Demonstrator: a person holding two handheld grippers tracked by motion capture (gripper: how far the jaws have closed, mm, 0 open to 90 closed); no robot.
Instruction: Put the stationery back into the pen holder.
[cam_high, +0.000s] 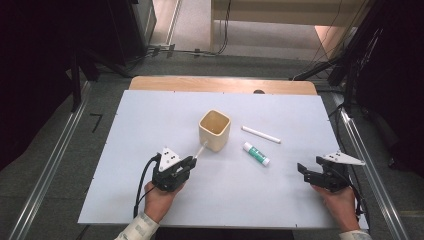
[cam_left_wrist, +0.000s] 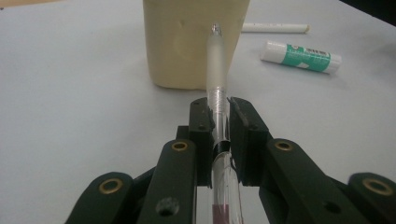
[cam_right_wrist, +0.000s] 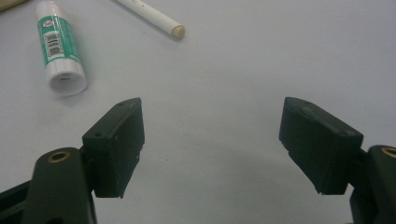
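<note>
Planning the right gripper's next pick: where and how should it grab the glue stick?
Grip the glue stick across the middle of its barrel, coming straight down with the open right gripper. It lies flat on the table, a round tube slanting from upper left to lower right in the high view, so set the jaws across that line. Nothing crowds it.

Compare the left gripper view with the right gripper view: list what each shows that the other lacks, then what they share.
Left gripper view alone: the left gripper shut on a clear pen, whose tip points at the cream cup just ahead.

Right gripper view alone: the right gripper, its jaws wide apart with nothing between them, over bare table.

Both: the glue stick lying on its side, the white stick beyond it, and the white table.
</note>
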